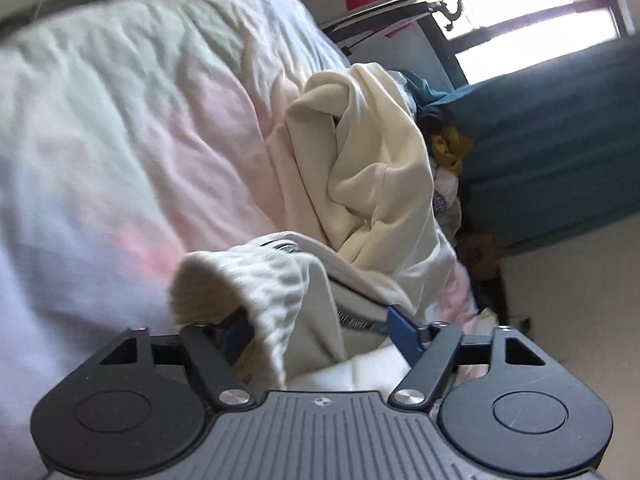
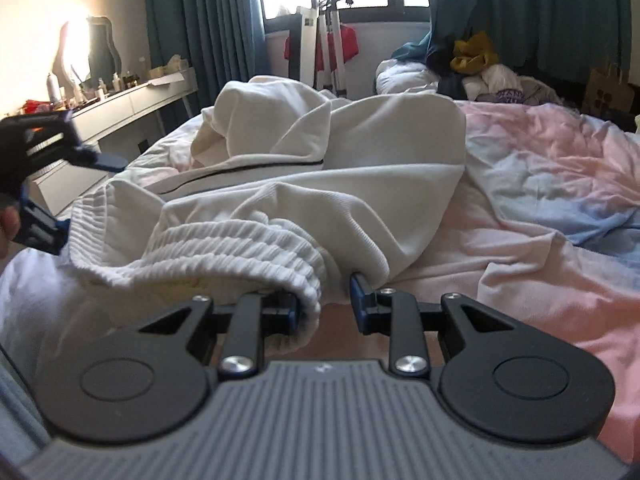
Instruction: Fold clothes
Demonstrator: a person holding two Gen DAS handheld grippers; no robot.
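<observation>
Black grippers (image 2: 325,306), blue jaws, silver screws

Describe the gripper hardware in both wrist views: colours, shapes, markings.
Both match. The left gripper and right gripper have a grey ribbed body with a small round emblem, two black round side discs, black link arms on silver screws, and blue fingers. No cables or sleeves are visible.
</observation>
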